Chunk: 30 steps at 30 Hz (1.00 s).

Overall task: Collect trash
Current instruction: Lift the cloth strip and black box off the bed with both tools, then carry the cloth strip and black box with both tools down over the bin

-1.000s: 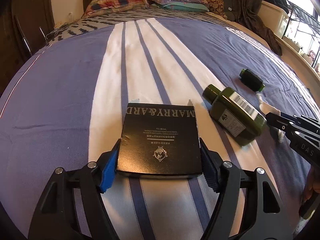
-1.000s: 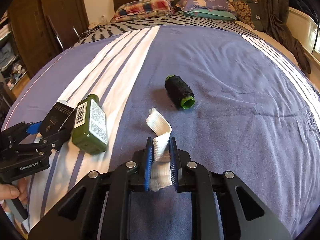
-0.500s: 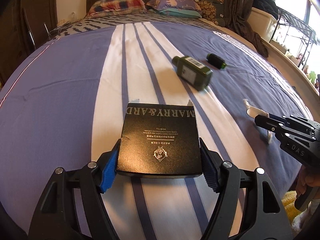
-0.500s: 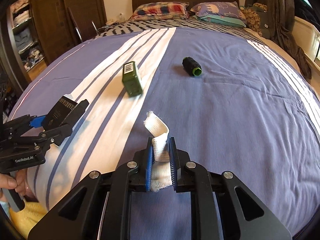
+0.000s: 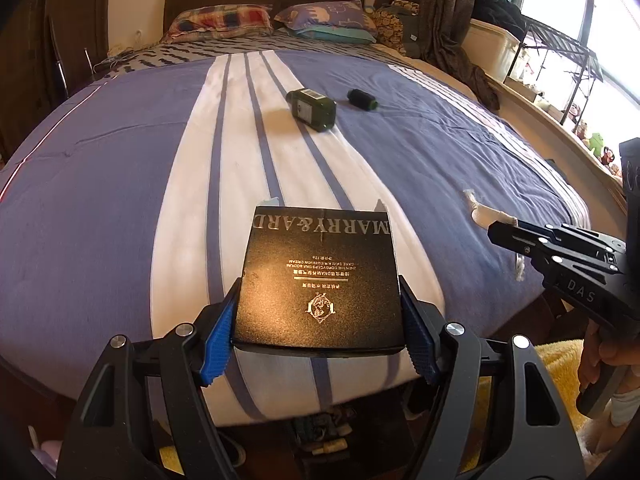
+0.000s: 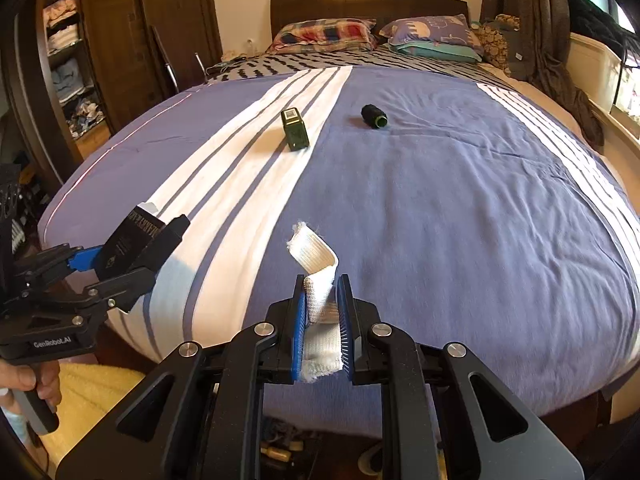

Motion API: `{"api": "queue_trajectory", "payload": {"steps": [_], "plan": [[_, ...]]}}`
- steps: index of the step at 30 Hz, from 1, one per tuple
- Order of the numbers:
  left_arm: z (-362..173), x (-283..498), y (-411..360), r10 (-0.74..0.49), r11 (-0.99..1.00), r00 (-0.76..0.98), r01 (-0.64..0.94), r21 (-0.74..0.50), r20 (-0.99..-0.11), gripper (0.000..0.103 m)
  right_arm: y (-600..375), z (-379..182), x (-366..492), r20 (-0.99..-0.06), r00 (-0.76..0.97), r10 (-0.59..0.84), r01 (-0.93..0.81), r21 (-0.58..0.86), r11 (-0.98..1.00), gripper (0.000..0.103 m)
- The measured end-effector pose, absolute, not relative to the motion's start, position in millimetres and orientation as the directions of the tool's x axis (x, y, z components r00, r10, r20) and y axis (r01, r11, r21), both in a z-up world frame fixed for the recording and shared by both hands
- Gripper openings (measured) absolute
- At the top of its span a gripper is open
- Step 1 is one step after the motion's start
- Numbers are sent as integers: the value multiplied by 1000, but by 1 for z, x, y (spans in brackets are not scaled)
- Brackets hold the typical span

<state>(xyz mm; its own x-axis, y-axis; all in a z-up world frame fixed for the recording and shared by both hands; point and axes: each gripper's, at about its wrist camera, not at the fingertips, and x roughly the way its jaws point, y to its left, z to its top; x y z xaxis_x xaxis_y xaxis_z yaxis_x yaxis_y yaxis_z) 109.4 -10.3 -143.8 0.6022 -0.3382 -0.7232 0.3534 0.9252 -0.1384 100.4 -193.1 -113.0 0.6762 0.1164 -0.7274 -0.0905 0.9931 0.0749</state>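
My left gripper (image 5: 320, 320) is shut on a flat black box (image 5: 320, 280) with gold lettering, its blue pads pressing both sides. From the right wrist view the same left gripper (image 6: 132, 248) and black box (image 6: 128, 240) show at the left. A folded white elastic band (image 6: 318, 280) is pinched in my right gripper (image 6: 320, 312), which is shut on it. In the left wrist view that right gripper (image 5: 504, 226) carries the white band (image 5: 486, 214) at the right. A dark green bottle (image 5: 312, 108) (image 6: 294, 130) and a black spool (image 5: 362, 99) (image 6: 374, 116) with a green end lie far off on the bed.
The bed (image 5: 120, 160) has a purple cover with white stripes, and pillows (image 6: 326, 34) at the headboard. A wardrobe (image 6: 72, 64) stands left, curtain and window (image 5: 560, 20) right. Below the bed's near edge lie a yellow rug (image 6: 92, 396) and small items on the floor (image 5: 320, 432).
Both grippers have drawn back from the middle of the bed toward its foot, carrying the box and the band. The bottle and spool now look farther away; the floor shows below.
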Motion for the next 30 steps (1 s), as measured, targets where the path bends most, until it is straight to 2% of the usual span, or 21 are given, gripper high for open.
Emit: {"api": "queue_trajectory", "payload": {"steps": [13,30], "plan": [[-165,40,-6,-351,921,581,355,-159,-734,68,-193,-125,26,-726,677,116,-74,90,993,16],[-255,6,0,-326,928,443,316,-194,-835,68,-180,-210,-2,-837,529,140,-75,118,990,16]]}}
